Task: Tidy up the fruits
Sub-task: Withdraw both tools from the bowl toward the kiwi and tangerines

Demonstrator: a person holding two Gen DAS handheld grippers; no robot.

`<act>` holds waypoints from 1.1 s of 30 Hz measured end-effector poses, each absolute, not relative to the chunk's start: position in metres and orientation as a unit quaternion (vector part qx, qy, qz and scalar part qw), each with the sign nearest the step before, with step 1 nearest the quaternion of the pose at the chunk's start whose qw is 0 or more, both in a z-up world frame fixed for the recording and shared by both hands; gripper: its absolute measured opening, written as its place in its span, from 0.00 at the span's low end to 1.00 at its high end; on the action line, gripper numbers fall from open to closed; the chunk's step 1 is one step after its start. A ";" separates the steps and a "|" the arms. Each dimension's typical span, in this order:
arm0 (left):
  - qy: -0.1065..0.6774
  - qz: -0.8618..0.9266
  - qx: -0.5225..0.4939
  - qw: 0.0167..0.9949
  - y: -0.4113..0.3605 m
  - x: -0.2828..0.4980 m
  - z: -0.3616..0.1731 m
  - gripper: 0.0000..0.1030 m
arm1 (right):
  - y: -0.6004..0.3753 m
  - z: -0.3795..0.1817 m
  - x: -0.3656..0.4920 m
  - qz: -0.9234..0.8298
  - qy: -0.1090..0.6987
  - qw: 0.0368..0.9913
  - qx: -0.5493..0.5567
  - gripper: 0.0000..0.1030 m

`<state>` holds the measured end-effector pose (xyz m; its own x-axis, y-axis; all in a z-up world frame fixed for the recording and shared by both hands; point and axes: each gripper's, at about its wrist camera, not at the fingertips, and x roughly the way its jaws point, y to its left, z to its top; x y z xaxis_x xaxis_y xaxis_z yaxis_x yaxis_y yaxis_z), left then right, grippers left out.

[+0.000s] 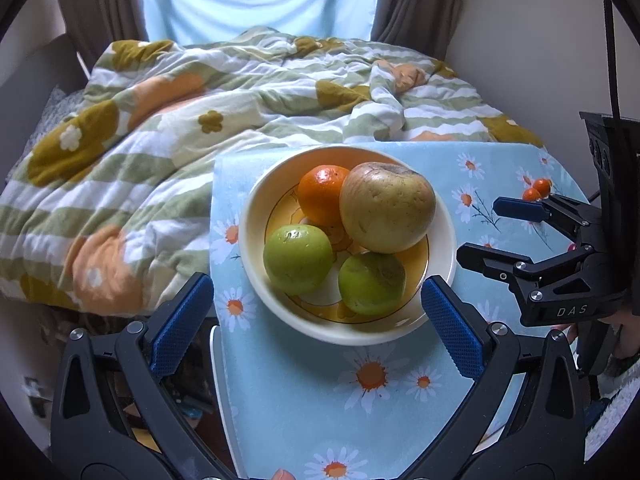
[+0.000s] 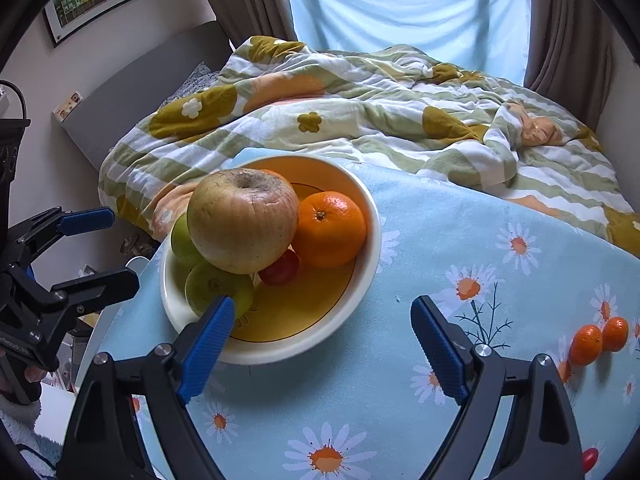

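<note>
On the daisy-print table (image 1: pixel 360 420), cream bowl (image 1: pixel 256 216) holding apple (image 1: pixel 386 206), mandarin (image 1: pixel 320 192) and two green fruits, just ahead of the left tool (image 1: pixel 316 320), spread and empty, right tool (image 2: pixel 322 344) likewise spread beside the bowl, two kumquats (image 2: pixel 598 340) to its right.

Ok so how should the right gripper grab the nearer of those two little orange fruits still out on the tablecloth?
From above, pads closing across the near little orange fruit on the sides away from its neighbour, which sits right against it. The right gripper is open and empty.
</note>
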<state>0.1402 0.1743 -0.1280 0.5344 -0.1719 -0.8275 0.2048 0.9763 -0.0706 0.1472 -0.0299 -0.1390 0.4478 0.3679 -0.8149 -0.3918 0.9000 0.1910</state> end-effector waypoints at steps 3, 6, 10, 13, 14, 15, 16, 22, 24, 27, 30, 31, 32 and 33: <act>0.465 -0.112 0.021 0.878 0.172 0.140 -0.120 1.00 | -0.035 -0.132 0.144 0.213 0.470 0.857 -0.011 1.00; 0.458 -0.119 0.026 0.881 0.167 0.140 -0.111 1.00 | -0.041 -0.124 0.140 0.202 0.463 0.863 -0.007 1.00; 0.445 -0.131 0.034 0.885 0.155 0.140 -0.096 1.00 | -0.056 -0.111 0.134 0.179 0.457 0.871 0.003 1.00; 0.436 -0.145 0.038 0.887 0.144 0.141 -0.085 1.00 | -0.070 -0.098 0.129 0.163 0.453 0.876 0.010 1.00; 0.434 -0.150 0.039 0.887 0.140 0.141 -0.082 1.00 | -0.075 -0.094 0.127 0.155 0.451 0.879 0.012 1.00; 0.433 -0.155 0.040 0.887 0.135 0.141 -0.080 1.00 | -0.081 -0.089 0.125 0.146 0.451 0.880 0.014 1.00; 0.432 -0.161 0.042 0.886 0.130 0.142 -0.077 1.00 | -0.087 -0.085 0.124 0.137 0.452 0.881 0.015 1.00; 0.426 -0.175 0.059 0.886 0.087 0.140 -0.064 1.00 | -0.141 -0.062 0.118 0.108 0.449 0.886 0.034 1.00; 0.425 -0.175 0.054 0.887 0.070 0.138 -0.061 1.00 | -0.159 -0.055 0.115 0.108 0.447 0.888 0.028 1.00; 0.432 -0.176 0.047 0.883 0.040 0.133 -0.062 1.00 | -0.189 -0.050 0.112 0.111 0.448 0.887 0.019 1.00; 0.436 -0.176 0.050 0.881 0.006 0.125 -0.064 1.00 | -0.218 -0.051 0.110 0.109 0.456 0.883 0.002 1.00; 0.436 -0.176 0.051 0.881 -0.006 0.122 -0.065 1.00 | -0.227 -0.051 0.110 0.110 0.457 0.883 -0.005 1.00; 0.438 -0.175 0.053 0.880 -0.017 0.119 -0.066 1.00 | -0.236 -0.052 0.109 0.111 0.458 0.882 -0.012 1.00; 0.440 -0.174 0.053 0.880 -0.027 0.116 -0.068 1.00 | -0.244 -0.053 0.109 0.112 0.458 0.882 -0.019 1.00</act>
